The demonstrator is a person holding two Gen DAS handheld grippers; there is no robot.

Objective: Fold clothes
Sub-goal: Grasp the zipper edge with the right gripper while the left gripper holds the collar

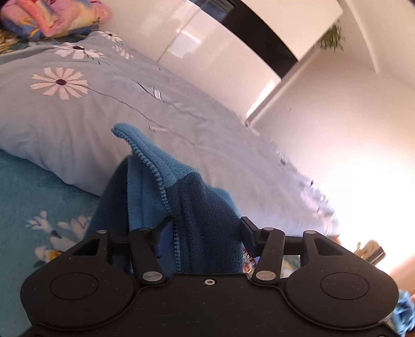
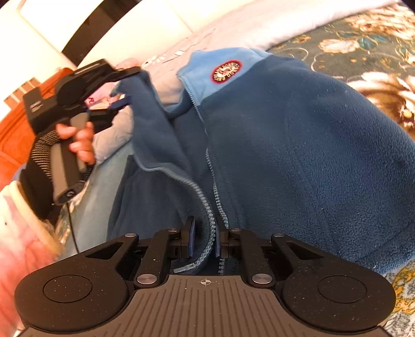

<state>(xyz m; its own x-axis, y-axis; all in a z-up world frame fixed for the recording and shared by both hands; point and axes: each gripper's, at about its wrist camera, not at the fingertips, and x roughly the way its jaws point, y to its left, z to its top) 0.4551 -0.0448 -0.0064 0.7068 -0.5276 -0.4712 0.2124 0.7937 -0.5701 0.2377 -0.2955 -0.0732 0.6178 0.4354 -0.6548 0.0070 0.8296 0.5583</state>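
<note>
A blue fleece zip jacket (image 2: pixel 298 145) with a lighter blue collar and a round red badge (image 2: pixel 226 71) hangs over the bed. My right gripper (image 2: pixel 205 238) is shut on the jacket's zipper edge near the bottom hem. My left gripper (image 1: pixel 206 233) has its jaws apart with a bunch of the jacket's front (image 1: pixel 197 204) between them; whether it presses the cloth I cannot tell. The left gripper also shows in the right wrist view (image 2: pixel 124 88), held by a hand at the jacket's collar side, lifted off the bed.
A grey-blue duvet with white daisies (image 1: pixel 109 111) covers the bed's far side. A teal floral blanket (image 1: pixel 39 207) lies under the jacket. A folded pink and blue cloth (image 1: pixel 54 15) sits at the far corner. White wardrobe doors (image 1: pixel 223 57) stand behind the bed.
</note>
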